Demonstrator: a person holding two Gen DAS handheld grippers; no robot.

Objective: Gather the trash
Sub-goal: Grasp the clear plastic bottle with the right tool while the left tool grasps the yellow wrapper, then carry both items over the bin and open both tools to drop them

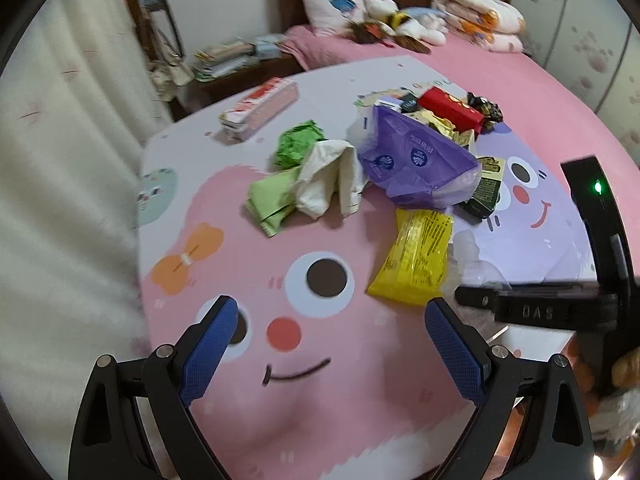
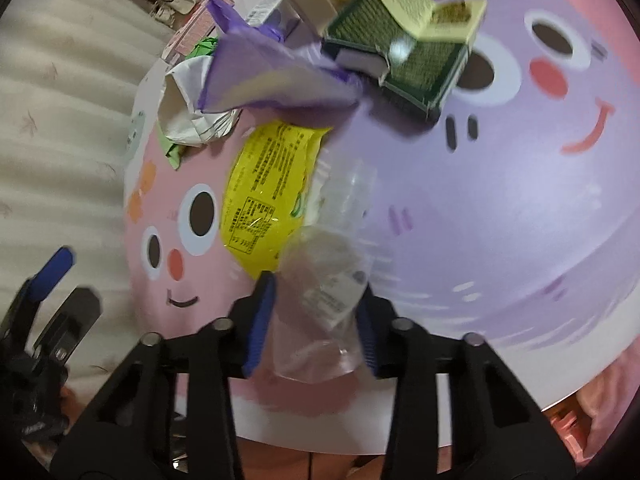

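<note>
Gripping clear plastic wrapper [image 2: 320, 300] between right gripper [image 2: 316, 316] jaws.

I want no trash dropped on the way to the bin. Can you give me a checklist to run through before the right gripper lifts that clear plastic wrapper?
1. Crumpled clear plastic wrapper sits between the right gripper fingers: ok.
2. Fingers clamped firmly on it: cannot tell; the gap looks fairly wide.
3. Wrapper free of the flat yellow printed packet: not ok; they overlap.
4. Left gripper open, empty and out of the path: ok.
5. Purple plastic bag and green-and-cream box clear of the wrapper: ok.
6. Trash bin position: cannot tell; none in view.
</note>
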